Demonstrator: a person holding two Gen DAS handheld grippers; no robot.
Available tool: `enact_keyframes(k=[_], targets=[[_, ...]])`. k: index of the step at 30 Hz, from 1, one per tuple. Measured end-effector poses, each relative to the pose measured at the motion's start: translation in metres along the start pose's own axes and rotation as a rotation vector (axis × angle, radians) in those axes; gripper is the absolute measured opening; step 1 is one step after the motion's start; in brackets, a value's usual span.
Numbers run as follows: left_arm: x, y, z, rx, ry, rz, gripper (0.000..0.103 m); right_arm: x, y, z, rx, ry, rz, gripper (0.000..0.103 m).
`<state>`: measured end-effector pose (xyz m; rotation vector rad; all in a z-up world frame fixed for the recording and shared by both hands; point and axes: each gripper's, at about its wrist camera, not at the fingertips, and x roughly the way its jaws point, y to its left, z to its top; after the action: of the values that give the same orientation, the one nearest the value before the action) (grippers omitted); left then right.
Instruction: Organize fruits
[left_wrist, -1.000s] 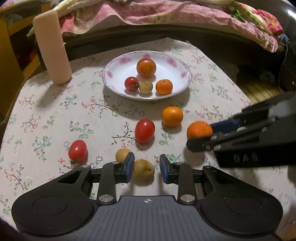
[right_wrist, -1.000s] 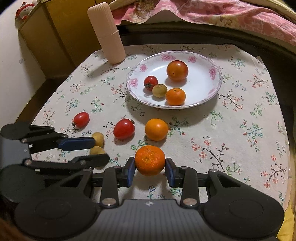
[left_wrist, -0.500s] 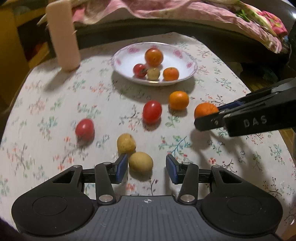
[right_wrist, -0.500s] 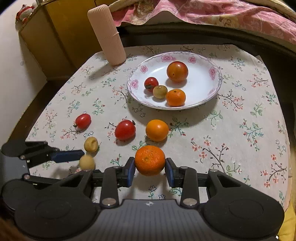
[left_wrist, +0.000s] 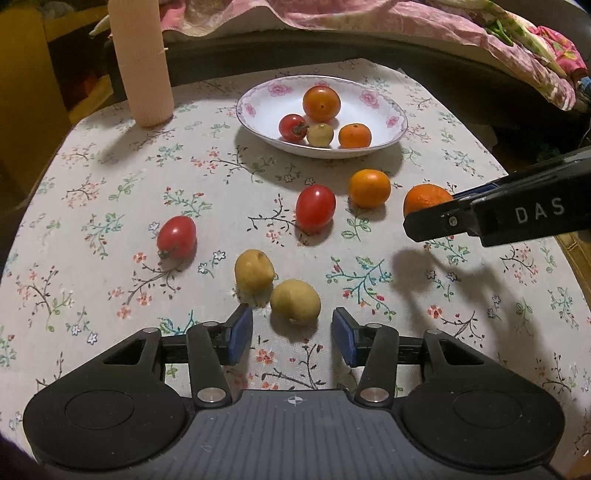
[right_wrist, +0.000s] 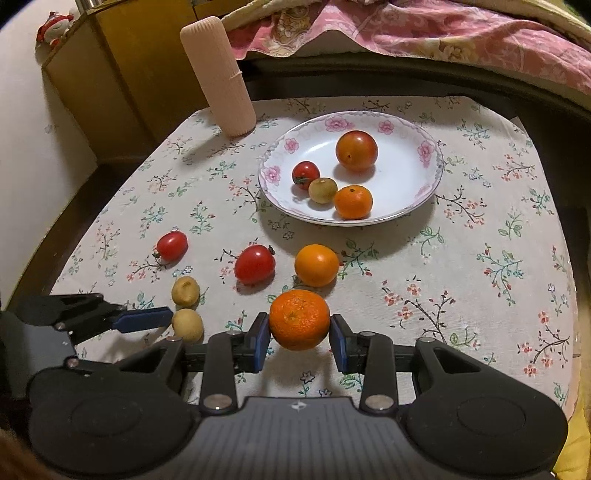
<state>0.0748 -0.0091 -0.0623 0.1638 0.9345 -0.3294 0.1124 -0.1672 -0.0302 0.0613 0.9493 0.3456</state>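
Since a second ago the left gripper (left_wrist: 292, 332) has pulled back from the yellow fruit (left_wrist: 295, 306) it straddled: its jaws are now spread wider, and the fruit lies on the cloth (left_wrist: 110, 192) just ahead of the blue pads (left_wrist: 239, 332), touching neither. A second yellow fruit (left_wrist: 254, 275) sits just beside it, farther back and to the left. The right gripper (right_wrist: 299, 341) pinches a mandarin (right_wrist: 299, 319) between its pads, as before; its shadow on the cloth below suggests it is lifted. Near it on the cloth lie an orange (right_wrist: 316, 265), a tomato (right_wrist: 255, 264) and, farther left, a smaller tomato (right_wrist: 171, 246). The plate (right_wrist: 402, 206) beyond holds four fruits: a large orange-red one, a small red tomato, a greenish one and a mandarin. A ribbed pink cylinder (right_wrist: 221, 77) stands upright at the cloth's far left.
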Motion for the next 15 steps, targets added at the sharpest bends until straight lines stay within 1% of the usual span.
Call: enact_keyframes(k=[2, 5, 7, 9, 15], targets=[[0.0018, -0.0004, 0.0022, -0.004, -0.002, 0.003, 0.055, -0.0003, 0.0001, -0.0008, -0.002, 0.001, -0.002, 0.037], [0.0033, -0.0020, 0.0047, 0.003, -0.002, 0.008, 0.050, -0.0004, -0.0013, -0.0022, -0.001, 0.004, -0.005, 0.037], [0.0016, -0.0034, 0.0036, 0.008, 0.001, 0.016, 0.046, -0.0006, -0.0022, -0.0026, -0.003, 0.005, -0.006, 0.037], [0.0000, -0.0044, 0.0028, 0.013, 0.004, 0.015, 0.038, -0.0007, -0.0030, -0.0024, -0.003, 0.004, -0.007, 0.037], [-0.0033, -0.0072, 0.0009, 0.011, 0.010, 0.001, 0.037, -0.0019, -0.0030, -0.0027, -0.003, -0.005, -0.009, 0.037]])
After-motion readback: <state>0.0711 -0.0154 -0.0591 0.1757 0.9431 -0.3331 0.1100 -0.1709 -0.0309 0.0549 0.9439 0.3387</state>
